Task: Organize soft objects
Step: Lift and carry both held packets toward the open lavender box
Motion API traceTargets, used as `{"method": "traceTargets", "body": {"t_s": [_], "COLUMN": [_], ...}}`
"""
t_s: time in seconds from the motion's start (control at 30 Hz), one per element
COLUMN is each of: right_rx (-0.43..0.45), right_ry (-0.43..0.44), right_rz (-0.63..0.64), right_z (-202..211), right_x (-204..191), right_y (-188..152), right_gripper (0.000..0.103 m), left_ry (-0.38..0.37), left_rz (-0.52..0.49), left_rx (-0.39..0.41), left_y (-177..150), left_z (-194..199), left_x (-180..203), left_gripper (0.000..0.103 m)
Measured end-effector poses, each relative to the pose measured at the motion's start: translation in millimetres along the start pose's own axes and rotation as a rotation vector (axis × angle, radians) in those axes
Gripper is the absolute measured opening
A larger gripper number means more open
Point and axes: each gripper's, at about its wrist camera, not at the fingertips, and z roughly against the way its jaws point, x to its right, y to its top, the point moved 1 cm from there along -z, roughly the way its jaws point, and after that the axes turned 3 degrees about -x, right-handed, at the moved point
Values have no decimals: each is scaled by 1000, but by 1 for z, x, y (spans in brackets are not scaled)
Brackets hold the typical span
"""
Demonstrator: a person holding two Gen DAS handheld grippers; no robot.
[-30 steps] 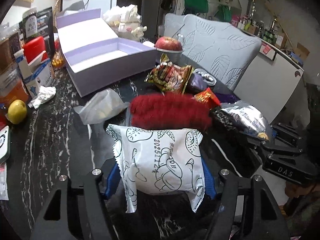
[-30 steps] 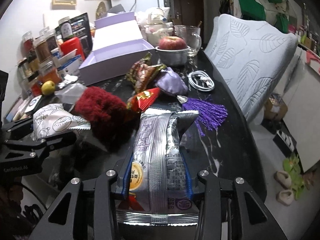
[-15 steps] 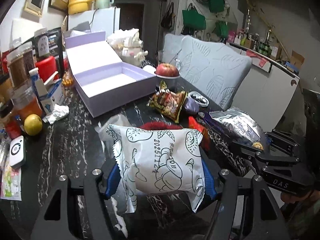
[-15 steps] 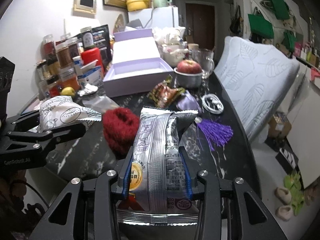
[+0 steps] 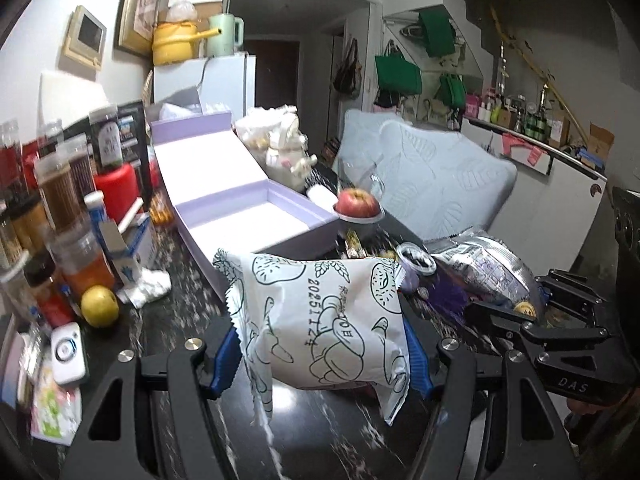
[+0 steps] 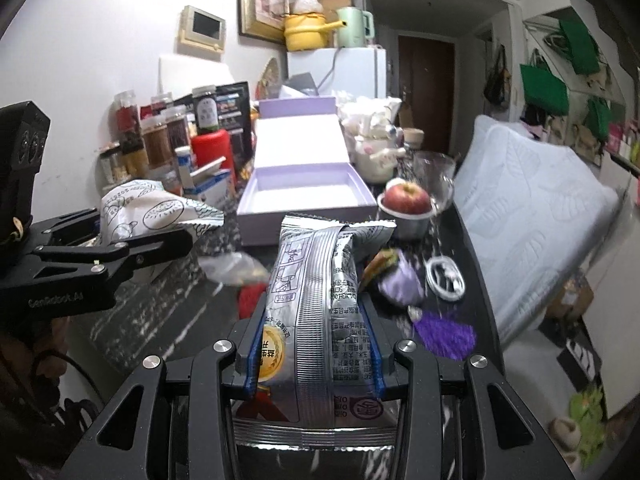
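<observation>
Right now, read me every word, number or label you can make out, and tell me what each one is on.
"20251124": white snack bag held in the left gripper, printed sideways.
"DAS": side of the right gripper, seen from the left camera.
"GenRobot.AI": side of the left gripper, seen from the right camera, faint.
Silver snack bag in the right gripper: dense small print, too blurred to read.
Jar labels at the back: too small.

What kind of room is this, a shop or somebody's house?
Most likely a lived-in home, a kitchen or dining corner. A small white fridge carries a yellow pot, spice jars crowd the dark marble counter, and an apple sits in a bowl.
</observation>
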Motion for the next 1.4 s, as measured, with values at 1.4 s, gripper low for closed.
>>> {"method": "traceTargets", "body": {"t_s": [1.4], "right_rx": [174], "right_ry": [79], "right_rz": [140], "right_z": [-103], "right_x": [18], "right_y": [194], "right_gripper": [40], "left_ry": [178], "left_rz": [-4], "left_rx": [206], "left_y": [177], "left_z": [-94], "left_x": [-92], "left_gripper": [67]}}
